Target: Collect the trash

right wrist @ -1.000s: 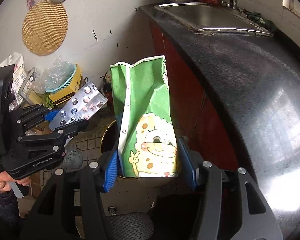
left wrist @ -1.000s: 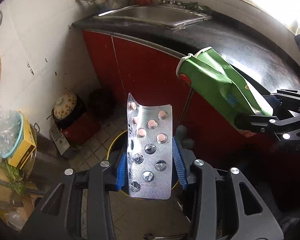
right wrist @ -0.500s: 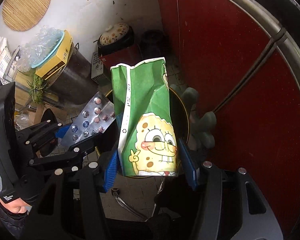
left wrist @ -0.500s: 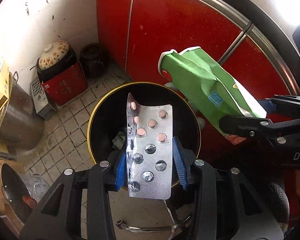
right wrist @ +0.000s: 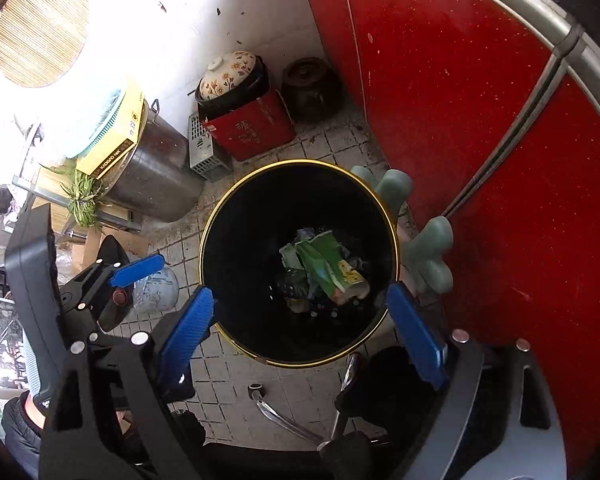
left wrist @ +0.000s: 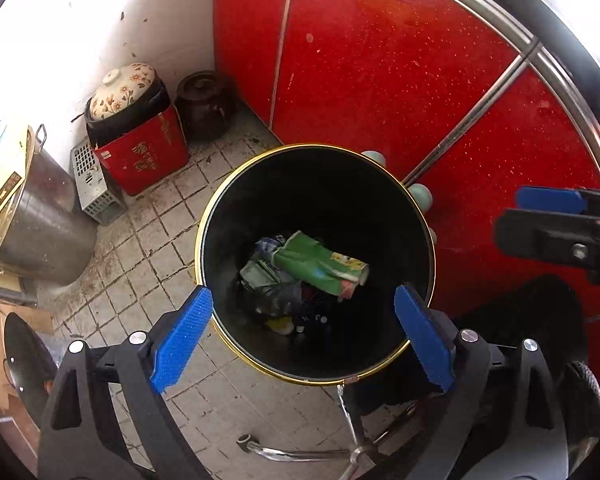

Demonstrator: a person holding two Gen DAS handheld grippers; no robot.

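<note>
A black trash bin with a gold rim (left wrist: 204,232) (right wrist: 236,184) stands on the tiled floor below both grippers. The green cartoon snack bag (left wrist: 320,266) (right wrist: 326,266) lies inside it on other trash. The blister pack is not clearly visible in the bin. My left gripper (left wrist: 302,338) is open and empty above the bin; it also shows in the right wrist view (right wrist: 136,270). My right gripper (right wrist: 304,330) is open and empty above the bin; it shows at the right edge of the left wrist view (left wrist: 552,216).
Red cabinet doors (left wrist: 380,60) stand behind the bin. A red box with a flowered pot (left wrist: 140,152), a dark jar (left wrist: 206,104), a metal pot (left wrist: 40,224) and a grey vent box (left wrist: 94,188) line the wall. A chrome chair base (left wrist: 300,452) lies near.
Both grippers have opened. The blister pack and the green bag have dropped out of them into the bin.
</note>
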